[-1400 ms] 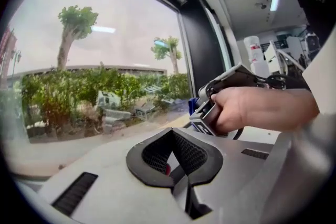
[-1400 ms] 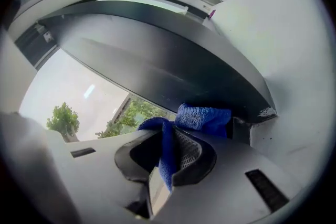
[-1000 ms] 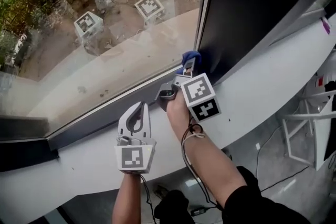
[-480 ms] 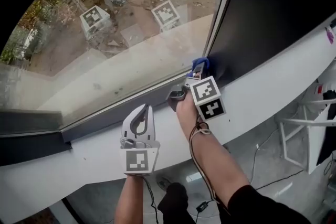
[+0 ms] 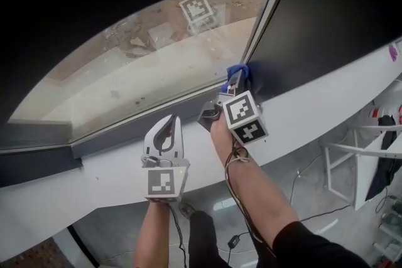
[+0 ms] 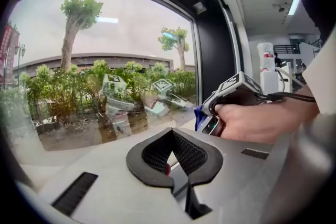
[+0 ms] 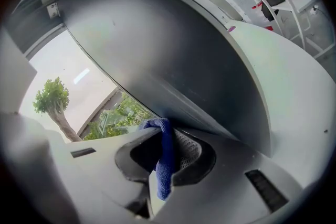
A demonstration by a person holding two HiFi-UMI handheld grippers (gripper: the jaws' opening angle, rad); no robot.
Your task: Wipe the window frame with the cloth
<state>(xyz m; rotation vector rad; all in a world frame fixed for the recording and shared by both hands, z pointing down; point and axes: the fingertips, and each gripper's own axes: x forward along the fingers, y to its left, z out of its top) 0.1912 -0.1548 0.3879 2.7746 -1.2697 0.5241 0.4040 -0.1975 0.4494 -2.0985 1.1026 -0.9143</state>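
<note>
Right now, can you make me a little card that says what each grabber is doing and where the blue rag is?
Rag: small blue fabric cloth, pinched between the jaws of the right gripper
Right side: right gripper shut on the cloth, pointed into the window corner
Wiping spot: where the dark grey window frame meets its upright bar
Left side: left gripper shut, holding nothing, over the white ledge, apart from the cloth
Glass: clear window pane, reflecting the marker cubes
</note>
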